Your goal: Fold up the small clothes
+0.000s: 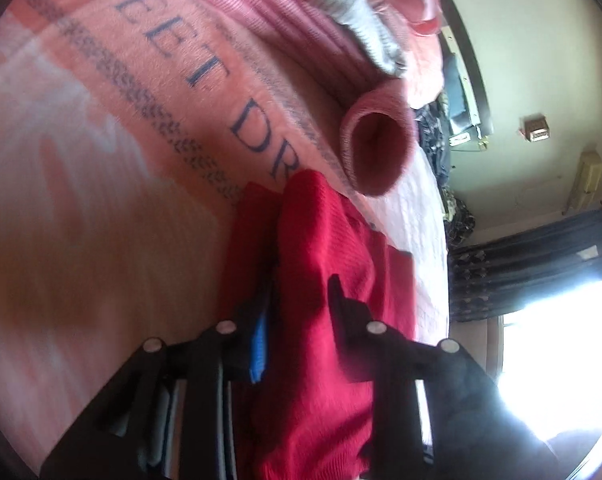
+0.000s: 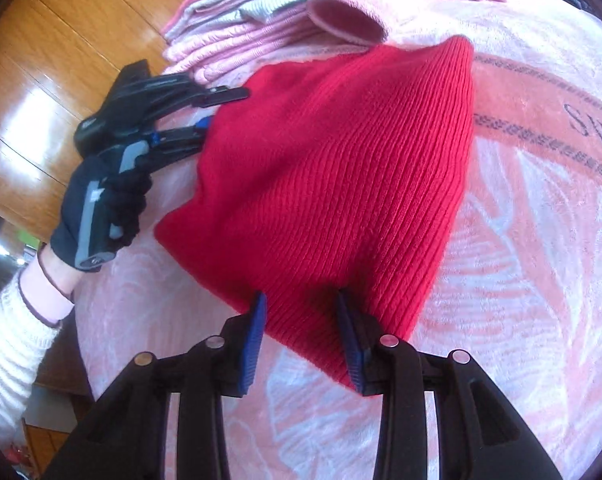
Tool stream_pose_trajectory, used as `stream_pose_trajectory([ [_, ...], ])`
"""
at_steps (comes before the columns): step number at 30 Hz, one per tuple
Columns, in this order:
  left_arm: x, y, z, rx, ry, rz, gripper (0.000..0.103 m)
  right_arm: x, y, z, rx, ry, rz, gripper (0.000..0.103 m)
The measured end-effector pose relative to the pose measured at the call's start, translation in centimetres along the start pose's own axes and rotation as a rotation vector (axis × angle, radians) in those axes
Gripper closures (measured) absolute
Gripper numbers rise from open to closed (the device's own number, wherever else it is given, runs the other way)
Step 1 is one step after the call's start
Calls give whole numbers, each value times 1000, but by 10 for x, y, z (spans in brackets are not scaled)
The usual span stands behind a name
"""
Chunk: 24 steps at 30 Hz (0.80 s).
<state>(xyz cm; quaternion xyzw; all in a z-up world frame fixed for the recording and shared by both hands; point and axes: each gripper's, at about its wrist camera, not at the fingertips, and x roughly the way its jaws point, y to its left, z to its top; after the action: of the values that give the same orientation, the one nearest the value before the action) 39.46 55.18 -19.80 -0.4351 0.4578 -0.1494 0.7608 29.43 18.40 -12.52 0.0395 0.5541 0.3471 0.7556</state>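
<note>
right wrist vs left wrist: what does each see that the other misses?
Right wrist only: the gloved hand holding the left gripper, a wooden floor, and the right gripper open around the garment's edge.
Left wrist only: a wall, a dark curtain and a bright window.
Both: the red knit garment, pink folded clothes and the pink printed blanket.

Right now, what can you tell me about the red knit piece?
The red knit piece is ribbed, soft-looking wool or acrylic, plain bright red. It is partly lifted and draped over the pink blanket. The left hand-held gripper grips its far edge; the right hand-held gripper straddles its near edge, fingers spread. Folded pink clothes lie beyond it.
</note>
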Motion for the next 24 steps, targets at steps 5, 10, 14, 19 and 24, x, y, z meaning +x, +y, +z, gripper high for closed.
stream_pose_trajectory([
  [5, -43, -19, -50, 113, 36, 47, 67, -20, -14, -12, 50, -41, -8, 60],
  [10, -66, -20, -99, 123, 62, 31, 59, -23, -16, -23, 46, -33, -45, 59],
  [14, -58, -6, -108, 64, 98, 65, 62, -24, -15, -26, 52, -35, -65, 57],
  [19, -45, 2, -115, 46, 131, 54, 97, -23, -15, -26, 53, -30, -68, 57],
  [24, -49, 13, -121, 61, 134, 132, 100, -19, -17, -25, 59, -23, -71, 57],
])
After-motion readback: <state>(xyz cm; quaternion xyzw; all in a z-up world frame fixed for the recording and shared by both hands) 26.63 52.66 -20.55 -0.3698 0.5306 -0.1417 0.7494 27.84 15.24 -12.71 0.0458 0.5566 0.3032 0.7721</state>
